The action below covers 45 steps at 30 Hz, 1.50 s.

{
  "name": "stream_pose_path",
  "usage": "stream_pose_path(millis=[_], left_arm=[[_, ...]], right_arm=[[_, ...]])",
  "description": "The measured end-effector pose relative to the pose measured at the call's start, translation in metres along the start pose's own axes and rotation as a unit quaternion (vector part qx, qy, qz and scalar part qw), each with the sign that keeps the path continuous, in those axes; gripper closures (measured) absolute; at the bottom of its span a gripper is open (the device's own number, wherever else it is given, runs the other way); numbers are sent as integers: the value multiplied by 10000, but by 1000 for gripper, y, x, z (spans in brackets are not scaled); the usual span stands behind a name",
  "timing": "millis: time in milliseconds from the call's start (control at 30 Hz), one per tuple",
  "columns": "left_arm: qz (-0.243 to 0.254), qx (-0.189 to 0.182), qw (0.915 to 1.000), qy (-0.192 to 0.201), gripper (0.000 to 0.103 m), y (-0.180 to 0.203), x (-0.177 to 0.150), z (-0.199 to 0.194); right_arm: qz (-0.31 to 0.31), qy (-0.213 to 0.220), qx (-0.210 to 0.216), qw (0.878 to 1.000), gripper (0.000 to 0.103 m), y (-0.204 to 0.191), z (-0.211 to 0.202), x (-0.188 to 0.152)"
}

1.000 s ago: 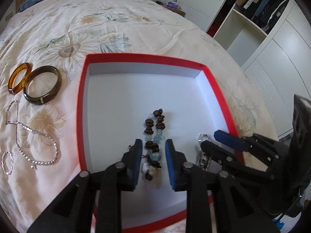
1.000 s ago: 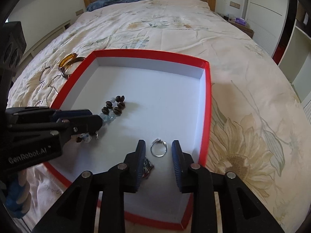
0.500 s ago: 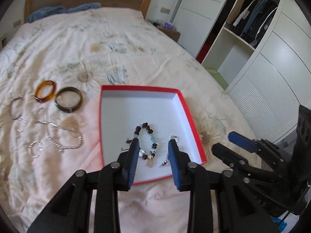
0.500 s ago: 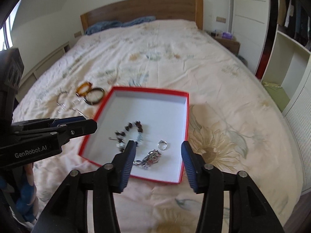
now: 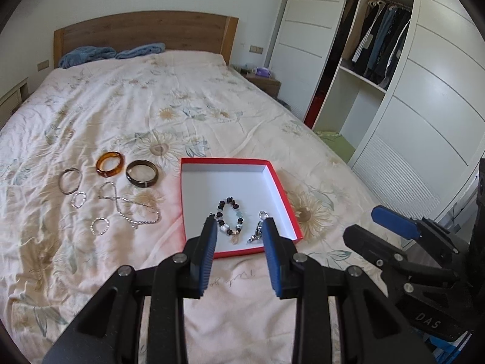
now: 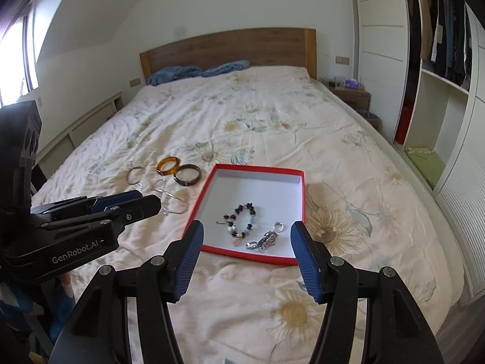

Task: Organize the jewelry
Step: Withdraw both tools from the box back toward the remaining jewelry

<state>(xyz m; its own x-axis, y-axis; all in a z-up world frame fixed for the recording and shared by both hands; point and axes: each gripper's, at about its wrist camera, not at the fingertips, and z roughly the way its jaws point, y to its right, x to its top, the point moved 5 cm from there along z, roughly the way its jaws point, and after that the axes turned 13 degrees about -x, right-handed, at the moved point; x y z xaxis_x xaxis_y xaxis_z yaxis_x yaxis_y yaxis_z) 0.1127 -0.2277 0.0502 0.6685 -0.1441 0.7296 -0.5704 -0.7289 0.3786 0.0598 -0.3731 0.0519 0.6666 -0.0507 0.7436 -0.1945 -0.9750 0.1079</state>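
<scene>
A red-rimmed white box (image 5: 194, 179) (image 6: 300, 200) lies on the bed. In it are a dark beaded bracelet (image 5: 229, 215) (image 6: 241, 220), a silver ring (image 5: 263, 213) (image 6: 278, 227) and a silver watch-like chain (image 5: 257, 233) (image 6: 266, 240). Left of the box lie an amber bangle (image 5: 110, 164) (image 6: 168, 164), a dark bangle (image 5: 142, 173) (image 6: 187, 175), a thin silver hoop (image 5: 70, 180), two small silver rings and a silver necklace (image 5: 130, 209). My left gripper (image 5: 239, 227) hangs open and empty above the box's near edge. My right gripper (image 6: 247, 230) also holds nothing, its jaws opening.
The flowered bedspread (image 5: 151, 106) stretches to a wooden headboard (image 5: 142, 30) with blue pillows (image 5: 88, 54). A white wardrobe (image 5: 424, 91) with hanging clothes stands to the right, with a bedside table (image 5: 263, 83) beside the bed.
Both grippers have pulled up and back from inside the box, leaving the bracelet, ring and chain there. The right jaws have spread wider; the whole bed has come into view.
</scene>
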Motion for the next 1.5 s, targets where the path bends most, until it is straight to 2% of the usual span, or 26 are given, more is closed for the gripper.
stream_pose_path(millis=[200,233,300,467,633,800,1167,1300,1500], left_arm=[[116,64,9997,225,73,6,-9,-40],[116,106,9996,238,72,4,-12,-46],[50,191,9994,282,58,-3,-16,-55],[-61,652,9972,369,54,-40,-26,-70],[-103,1240,9913,429,54,-92,-35,-72],[-104,1567,9868,401,54,-135,-42,-64],[-467,1907,9798,377,50,-215,-55,-50],[-573,2033,9765,421,50,-235,-57,-49],[-907,2310,9671,560,50,-264,-64,-57]], right_arm=[[22,255,-52,9997,39,-5,-39,-3],[40,267,-69,9996,39,-6,-42,-4],[66,271,-112,9995,39,-9,-46,-6],[169,235,-288,9992,38,-18,-42,-11],[315,37,-475,9984,37,-26,-18,-17],[452,-218,-702,9963,34,-38,13,-19],[639,-1017,-912,9886,33,-71,84,-34],[636,-1085,-975,9873,33,-82,99,-33],[542,-1048,-894,9890,33,-98,110,-27]])
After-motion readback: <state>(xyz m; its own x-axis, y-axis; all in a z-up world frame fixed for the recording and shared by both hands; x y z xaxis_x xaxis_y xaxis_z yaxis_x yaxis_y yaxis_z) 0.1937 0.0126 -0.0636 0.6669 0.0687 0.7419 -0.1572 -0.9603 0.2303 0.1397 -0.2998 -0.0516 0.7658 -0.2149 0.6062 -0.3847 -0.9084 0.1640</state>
